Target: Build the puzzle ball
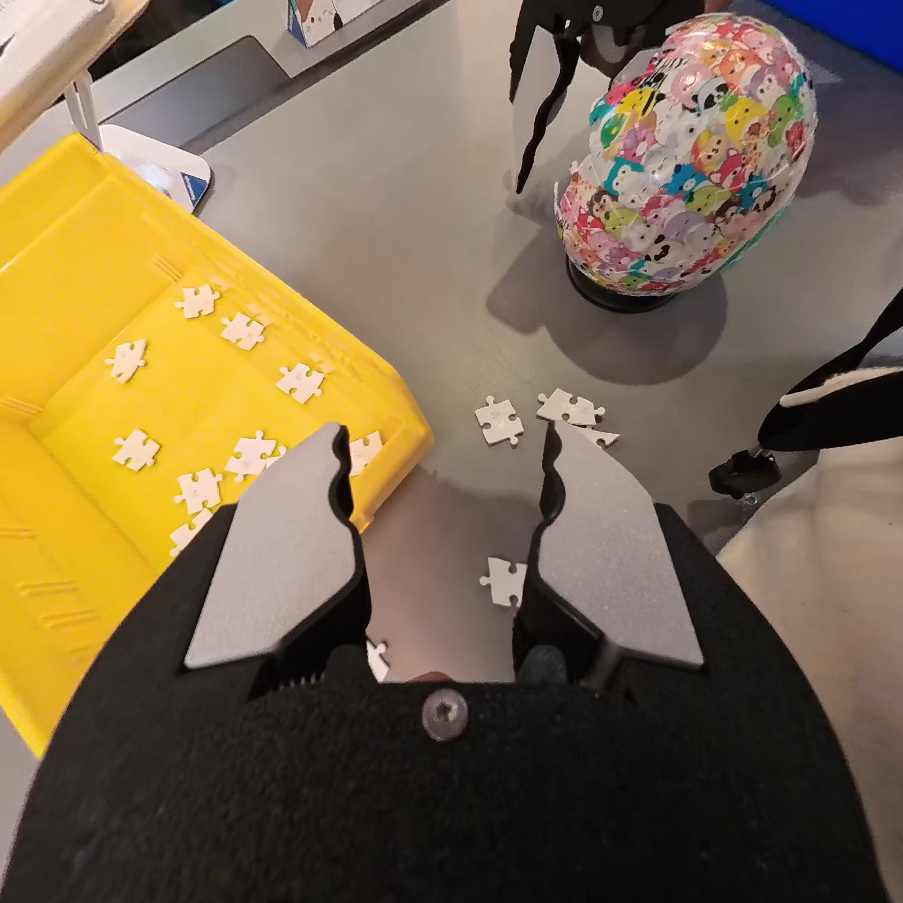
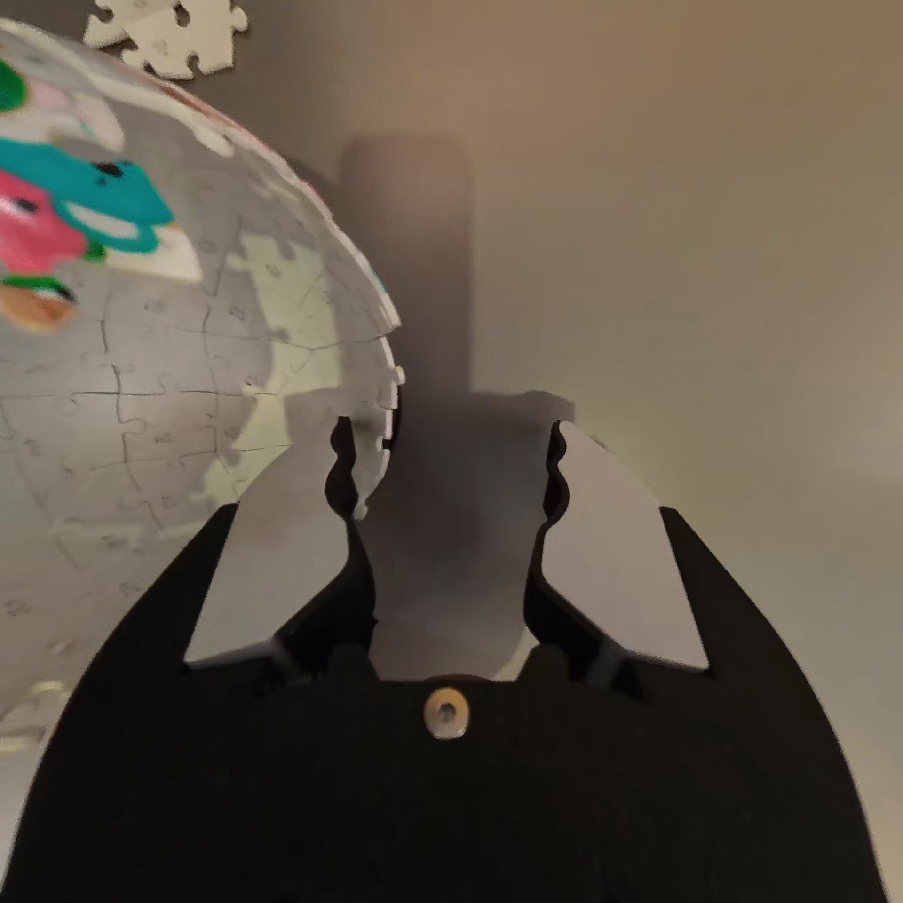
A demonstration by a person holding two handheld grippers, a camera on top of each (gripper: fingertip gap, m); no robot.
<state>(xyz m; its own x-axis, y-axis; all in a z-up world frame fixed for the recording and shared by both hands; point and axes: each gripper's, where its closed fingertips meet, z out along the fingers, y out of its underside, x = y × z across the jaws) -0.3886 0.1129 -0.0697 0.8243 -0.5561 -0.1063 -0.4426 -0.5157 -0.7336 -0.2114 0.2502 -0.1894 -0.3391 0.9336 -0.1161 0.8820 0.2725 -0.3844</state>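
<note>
Nearest the lens, the left gripper hangs over the grey surface with its jaws spread wide and nothing between them. Just under its right finger lies one white puzzle piece, face down, and another piece peeks out by the left finger's base. Off to the left, the yellow bin sits with a scatter of white pieces on its floor. Beyond the fingertips, a small cluster of loose pieces rests on the surface, with a single piece just beside it. Farther out stands the puzzle ball, covered in bright cartoon faces, on a dark round stand. A white card lies behind the bin, and a small box stands at the far edge.

Over to the right wrist view: the right gripper is wide open too, empty, its left fingertip close against the ball's jagged unfinished rim. It sees the ball's white inner side, and more loose pieces lie beyond. From the left view this gripper hovers just left of the ball.
</note>
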